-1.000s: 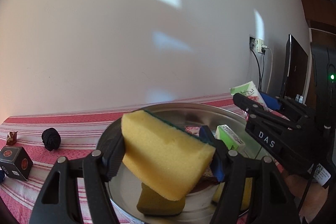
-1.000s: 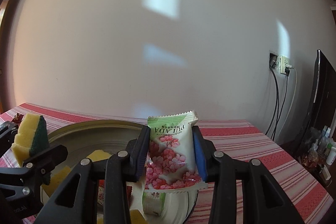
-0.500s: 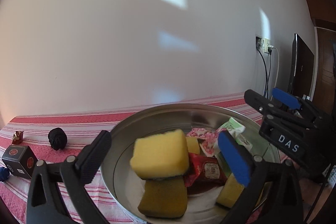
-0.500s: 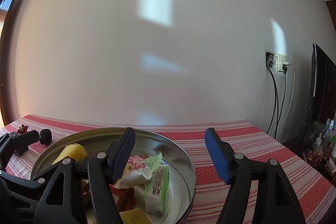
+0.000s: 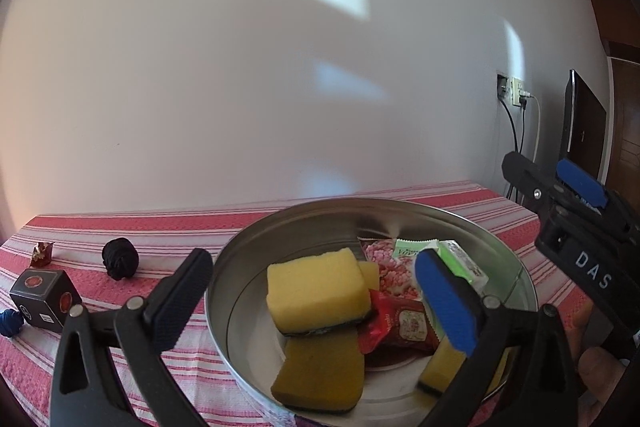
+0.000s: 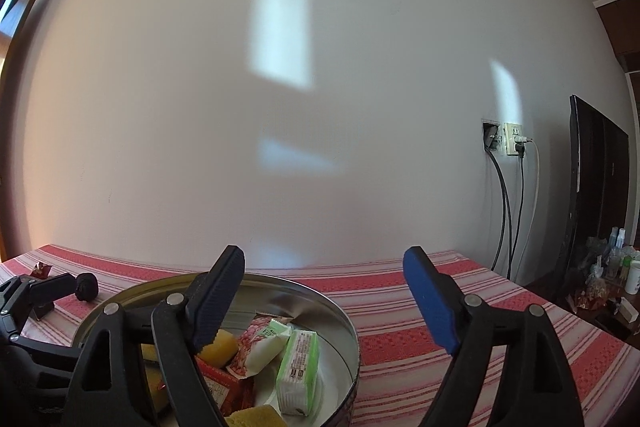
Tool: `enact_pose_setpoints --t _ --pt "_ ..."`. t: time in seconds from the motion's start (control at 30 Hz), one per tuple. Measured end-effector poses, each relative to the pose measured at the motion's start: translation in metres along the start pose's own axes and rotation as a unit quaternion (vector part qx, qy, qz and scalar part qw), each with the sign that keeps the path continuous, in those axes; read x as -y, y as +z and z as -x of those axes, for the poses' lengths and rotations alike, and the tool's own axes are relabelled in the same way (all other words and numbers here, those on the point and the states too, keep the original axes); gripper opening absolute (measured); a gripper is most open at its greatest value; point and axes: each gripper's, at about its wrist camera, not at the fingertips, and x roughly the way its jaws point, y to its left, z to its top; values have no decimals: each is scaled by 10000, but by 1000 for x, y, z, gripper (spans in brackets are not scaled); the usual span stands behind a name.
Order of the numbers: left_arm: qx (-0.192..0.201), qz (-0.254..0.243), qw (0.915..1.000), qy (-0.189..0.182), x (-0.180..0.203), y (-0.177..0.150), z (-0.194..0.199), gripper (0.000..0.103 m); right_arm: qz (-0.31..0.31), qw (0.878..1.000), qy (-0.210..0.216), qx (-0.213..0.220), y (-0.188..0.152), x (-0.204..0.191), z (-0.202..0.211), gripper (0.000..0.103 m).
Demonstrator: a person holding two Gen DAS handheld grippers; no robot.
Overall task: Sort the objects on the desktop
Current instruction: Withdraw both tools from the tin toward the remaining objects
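Note:
A round metal tin (image 5: pixel 400 209) (image 6: pixel 340 311) stands on the red striped tablecloth. Inside lie a yellow sponge (image 5: pixel 316 287) on top of a darker sponge (image 5: pixel 320 371), a red packet (image 5: pixel 404 323), a pink-and-green snack bag (image 5: pixel 388 259) (image 6: pixel 260 343) and a green wrapped bar (image 6: pixel 298 363). My left gripper (image 5: pixel 316 295) hangs wide open over the tin, nothing between its fingers. My right gripper (image 6: pixel 324 299) hovers above the tin's right rim, its jaws opening and empty; it also shows in the left wrist view as the right gripper (image 5: pixel 560 187).
Left of the tin lie a black ball (image 5: pixel 120 259), a black cube box (image 5: pixel 44 299), a blue ball (image 5: pixel 10 321) and a small red wrapped piece (image 5: pixel 42 253). A wall socket with cables (image 6: pixel 508 143) and a dark screen (image 6: pixel 596 187) stand at the right.
Both grippers let go: the yellow sponge dropped from the left one onto the sponge in the tin, and the snack bag fell from the right one into the tin. Both now stand wide apart.

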Motion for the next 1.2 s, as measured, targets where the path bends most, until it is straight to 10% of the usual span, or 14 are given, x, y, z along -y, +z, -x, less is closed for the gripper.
enact_pose_setpoints --t 1.2 --pt "170 152 9993 292 -47 -6 27 102 -198 9957 662 615 -3 -47 53 85"
